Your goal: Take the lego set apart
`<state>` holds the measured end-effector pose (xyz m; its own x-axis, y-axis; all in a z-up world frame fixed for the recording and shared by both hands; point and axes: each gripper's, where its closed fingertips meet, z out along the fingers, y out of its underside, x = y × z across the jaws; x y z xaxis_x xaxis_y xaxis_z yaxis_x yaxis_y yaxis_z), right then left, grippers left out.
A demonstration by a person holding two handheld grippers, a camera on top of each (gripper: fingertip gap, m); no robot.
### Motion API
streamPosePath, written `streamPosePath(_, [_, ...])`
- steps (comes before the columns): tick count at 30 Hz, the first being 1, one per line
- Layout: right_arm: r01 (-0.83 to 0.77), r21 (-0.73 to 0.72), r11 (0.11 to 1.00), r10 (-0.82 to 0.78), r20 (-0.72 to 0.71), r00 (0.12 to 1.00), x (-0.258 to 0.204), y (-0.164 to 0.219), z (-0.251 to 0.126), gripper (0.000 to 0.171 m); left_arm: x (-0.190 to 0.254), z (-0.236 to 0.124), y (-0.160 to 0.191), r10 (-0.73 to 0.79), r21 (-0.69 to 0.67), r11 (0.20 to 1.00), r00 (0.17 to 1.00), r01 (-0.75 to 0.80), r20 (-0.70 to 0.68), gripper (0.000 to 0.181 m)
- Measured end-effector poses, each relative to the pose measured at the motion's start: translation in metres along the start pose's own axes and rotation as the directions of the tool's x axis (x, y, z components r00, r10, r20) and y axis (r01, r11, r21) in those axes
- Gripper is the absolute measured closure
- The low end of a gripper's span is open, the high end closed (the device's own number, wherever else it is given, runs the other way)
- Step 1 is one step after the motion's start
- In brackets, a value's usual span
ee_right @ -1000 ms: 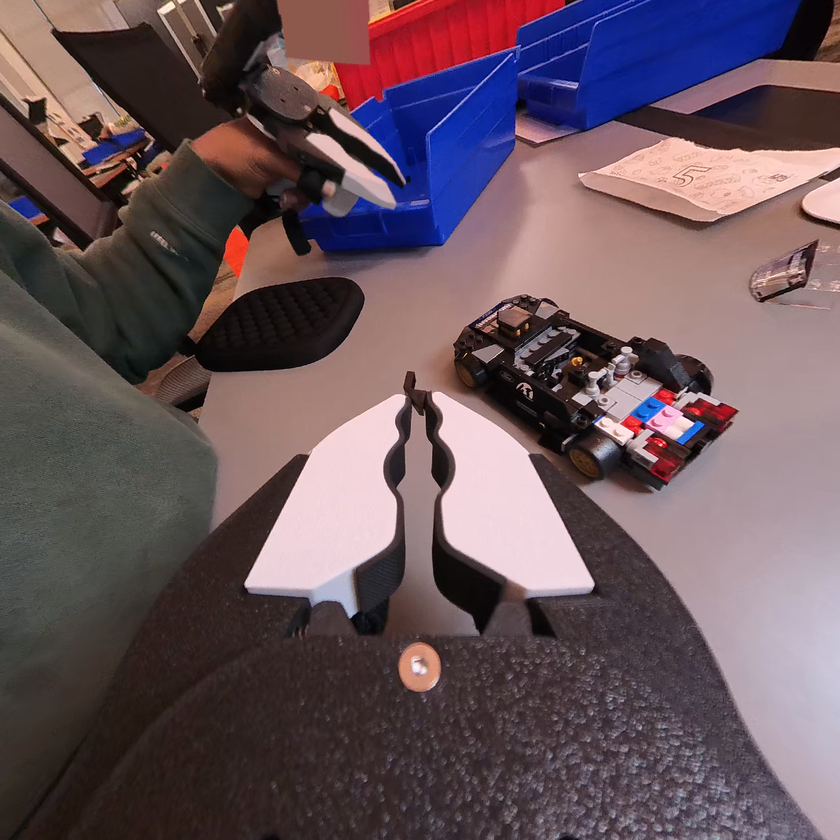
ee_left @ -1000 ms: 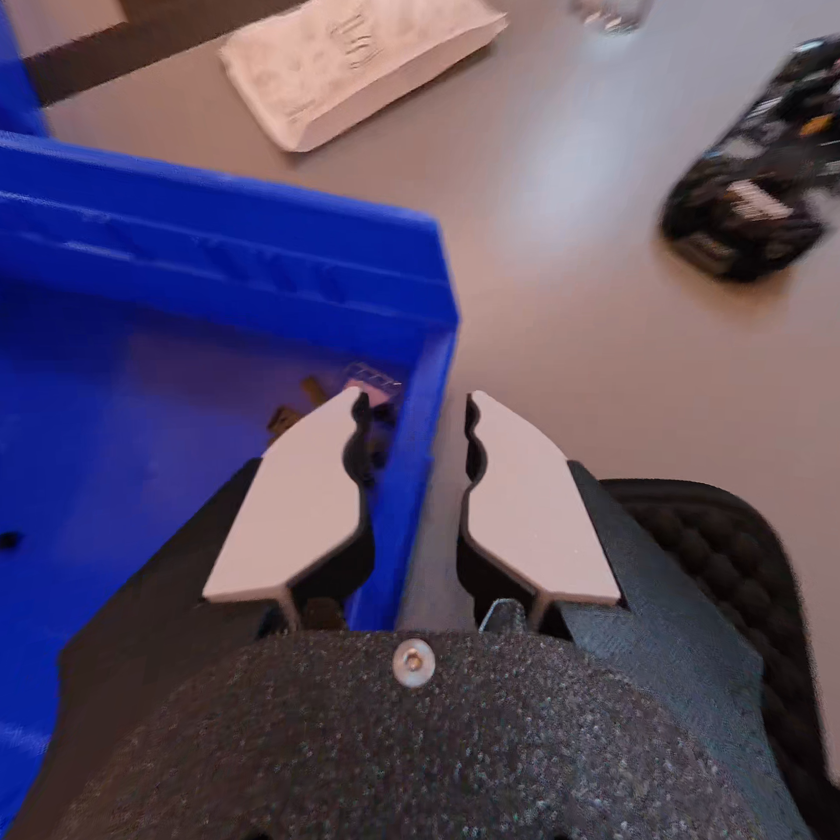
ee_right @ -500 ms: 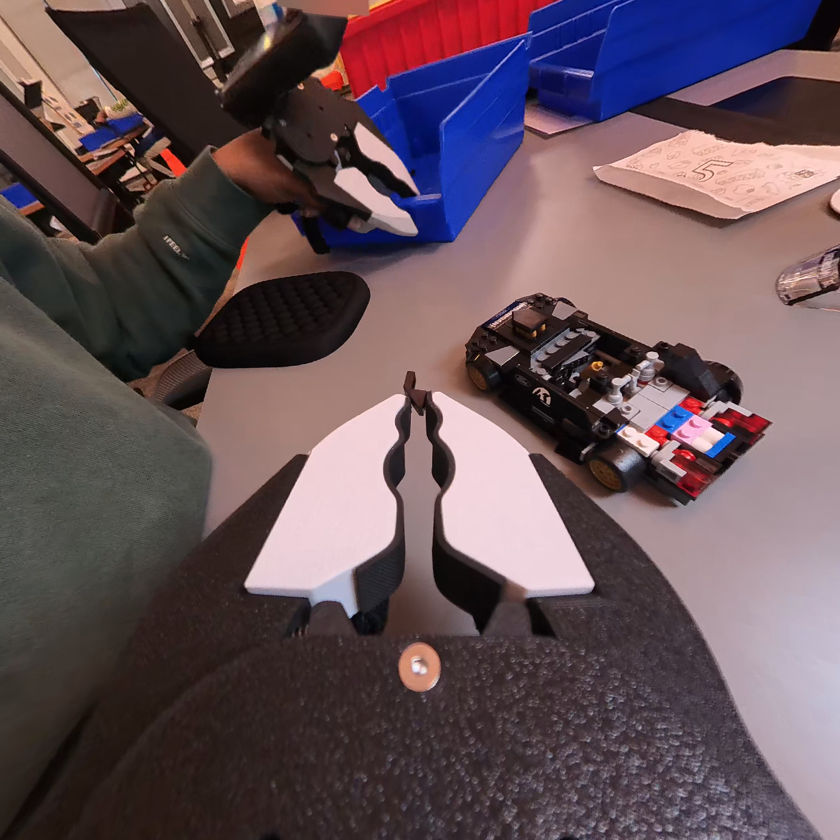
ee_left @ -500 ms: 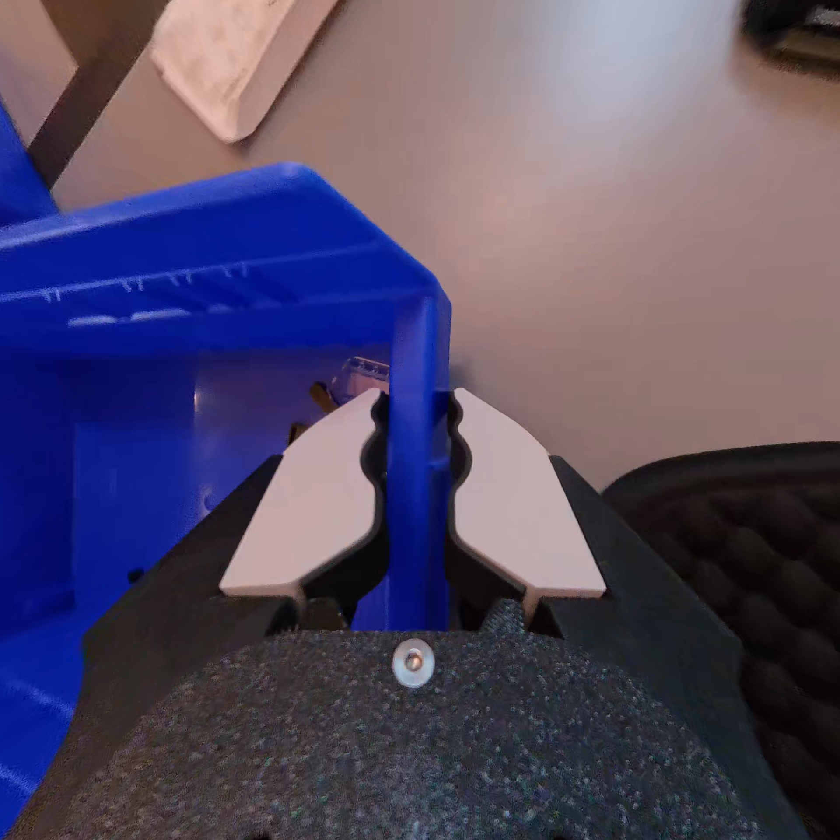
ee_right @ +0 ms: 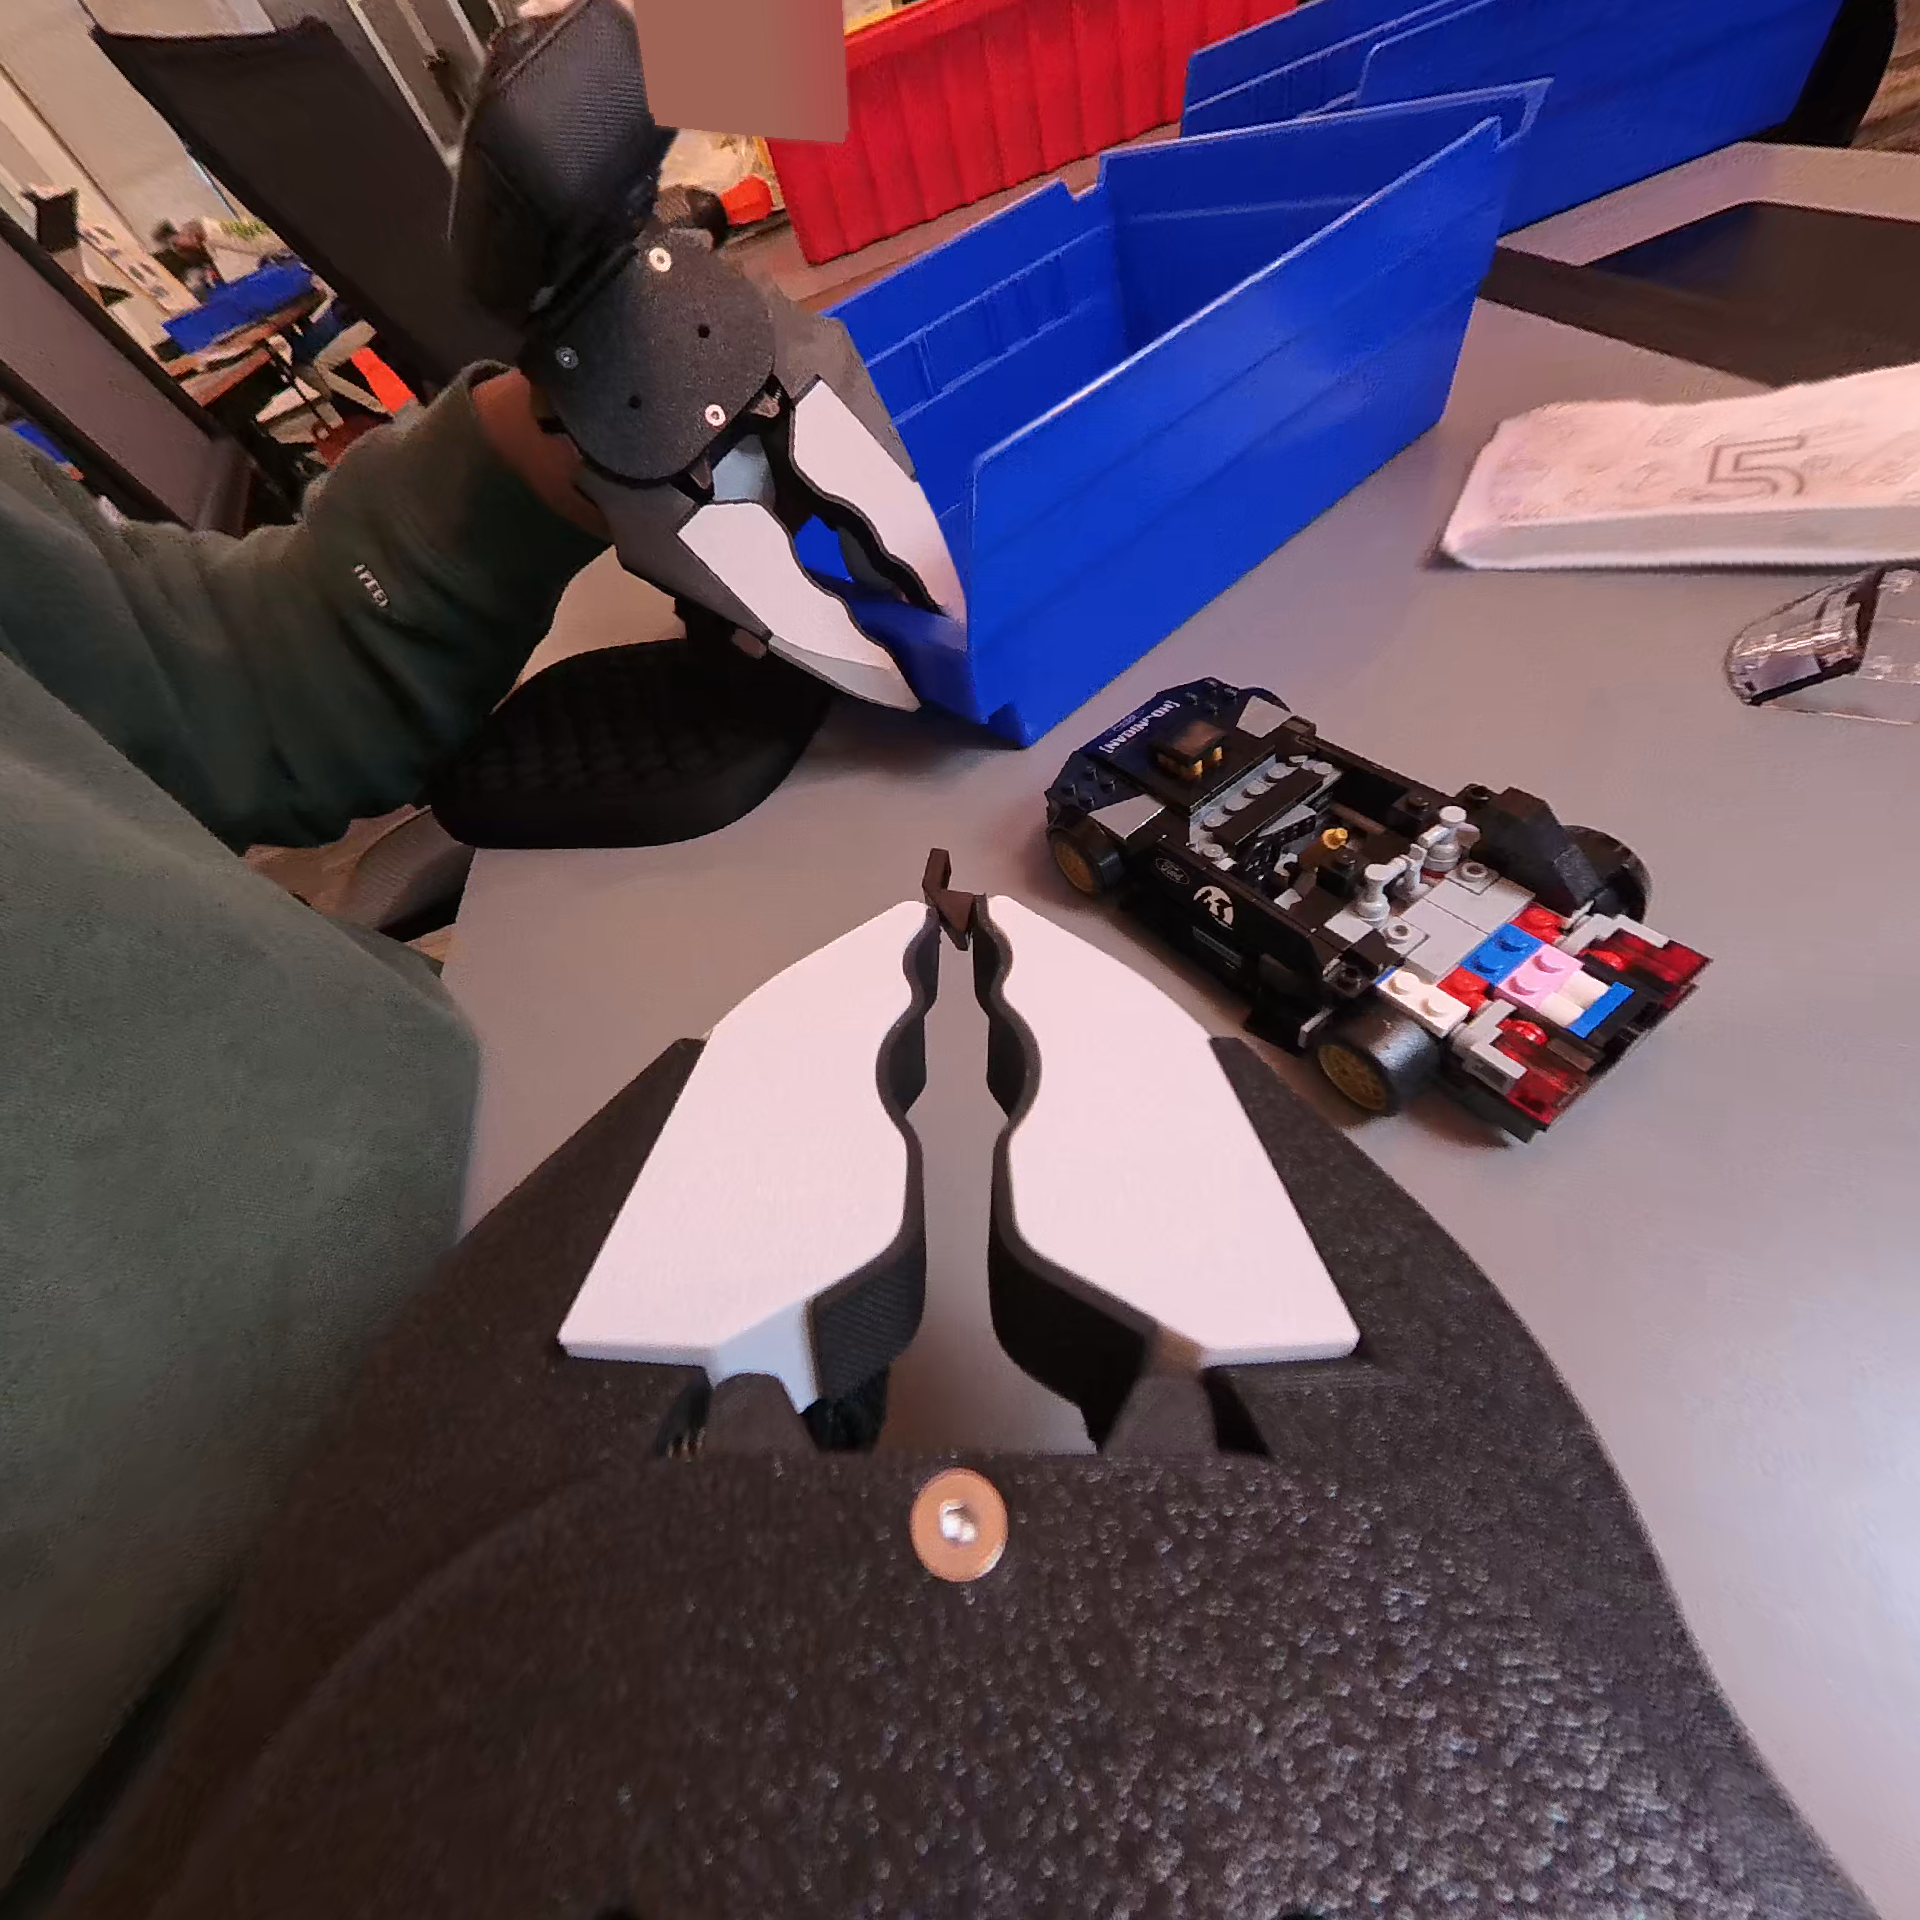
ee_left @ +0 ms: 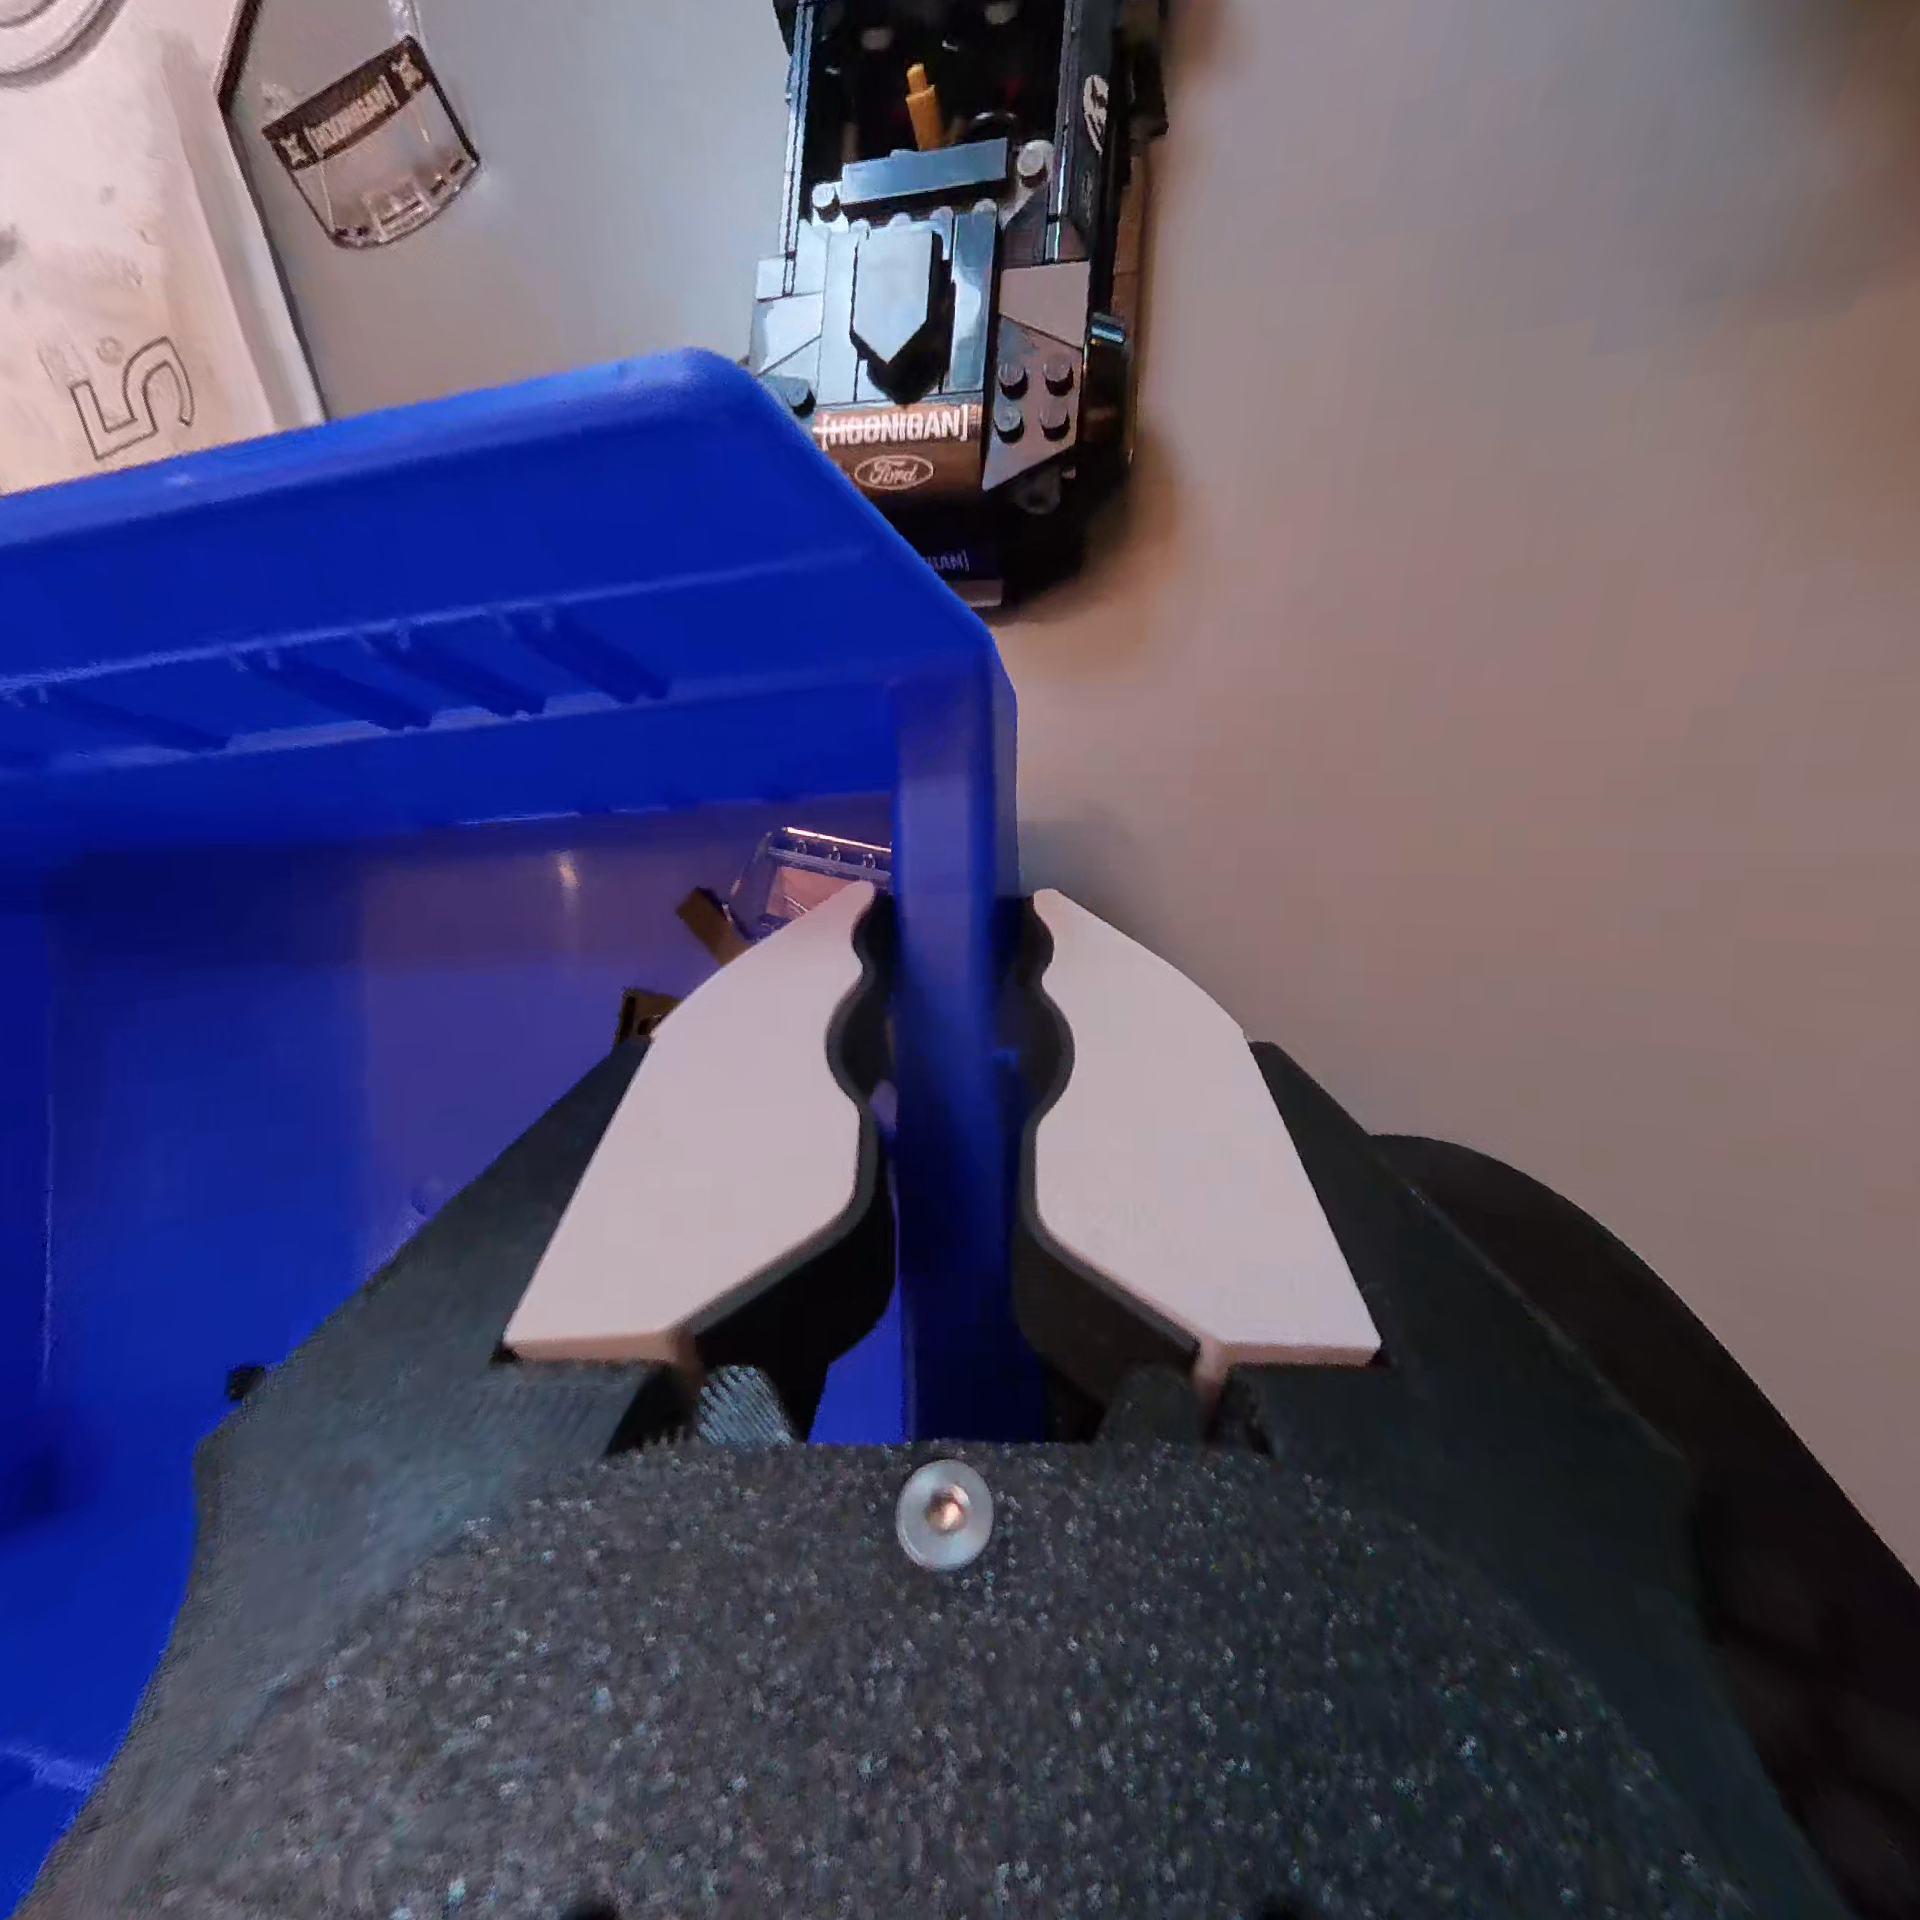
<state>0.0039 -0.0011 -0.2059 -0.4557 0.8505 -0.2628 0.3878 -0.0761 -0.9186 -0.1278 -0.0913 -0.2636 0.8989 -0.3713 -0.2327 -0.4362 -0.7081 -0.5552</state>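
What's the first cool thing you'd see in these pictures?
The black lego car with its roof off stands on the grey table, showing red, blue and pink bricks at one end. Beside it the left gripper is clamped on the wall of a big blue bin. The right gripper pinches a tiny black piece.

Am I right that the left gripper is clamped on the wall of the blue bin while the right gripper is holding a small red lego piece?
Not quite: the small lego piece in the right gripper is black, not red, as the right wrist view shows. The rest holds: the left gripper is clamped on the wall of the blue bin.
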Motion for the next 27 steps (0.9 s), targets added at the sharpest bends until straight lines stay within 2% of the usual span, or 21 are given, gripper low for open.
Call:
streamPosePath(6, [-0.006,0.016,1.0,0.006,0.001,1.0,0.001,-0.003,-0.003,0.165,-0.006,0.0,0.001,0.064,0.016,0.998,0.998,-0.064,0.004,0.158])
streamPosePath(8, [-0.01,0.027,1.0,0.01,0.005,1.0,0.0,-0.005,-0.003,0.165,-0.014,-0.008,-0.001,0.039,0.036,0.999,0.998,-0.041,0.055,0.15])
streamPosePath(10, [-0.002,0.059,0.998,0.001,0.012,1.0,-0.002,-0.01,-0.005,0.165,-0.016,-0.035,-0.031,-0.038,0.218,0.976,0.996,0.019,0.085,0.149])
streamPosePath(12, [0.001,0.099,0.995,-0.004,0.039,0.999,-0.007,-0.017,-0.006,0.165,0.004,-0.065,-0.076,-0.068,0.453,0.89,0.998,0.059,0.005,0.149])
streamPosePath(13, [-0.01,0.118,0.993,0.002,0.068,0.998,-0.012,-0.021,-0.006,0.165,0.018,-0.073,-0.094,-0.053,0.529,0.846,0.998,0.067,-0.041,0.147])
streamPosePath(16, [-0.057,0.154,0.987,0.033,0.157,0.987,-0.026,-0.028,-0.004,0.165,0.057,-0.063,-0.126,0.043,0.613,0.789,0.994,0.031,-0.105,0.143])
streamPosePath(17, [-0.052,0.155,0.987,0.025,0.172,0.985,-0.03,-0.027,-0.003,0.165,0.065,-0.058,-0.133,0.053,0.63,0.775,0.99,0.039,-0.127,0.146])
streamPosePath(19, [-0.004,0.152,0.988,-0.022,0.173,0.985,-0.038,-0.025,-0.001,0.165,0.083,-0.049,-0.144,0.022,0.612,0.771,0.954,0.175,-0.3,0.15])
streamPosePath(21, [0.059,0.143,0.988,-0.084,0.175,0.981,-0.047,-0.024,0.0,0.165,0.091,-0.045,-0.149,0.004,0.586,0.771,0.918,0.249,-0.397,0.151])
streamPosePath(23, [0.106,0.134,0.985,-0.129,0.18,0.975,-0.054,-0.023,0.001,0.165,0.097,-0.044,-0.151,0.011,0.581,0.769,0.903,0.267,-0.43,0.159])
streamPosePath(25, [0.125,0.134,0.983,-0.149,0.184,0.972,-0.058,-0.022,0.002,0.165,0.104,-0.041,-0.146,0.05,0.564,0.796,0.905,0.22,-0.423,0.177])
streamPosePath(27, [0.137,0.128,0.982,-0.157,0.16,0.975,-0.055,-0.022,0.001,0.166,0.101,-0.047,-0.145,0.054,0.576,0.795,0.923,0.191,-0.38,0.177])
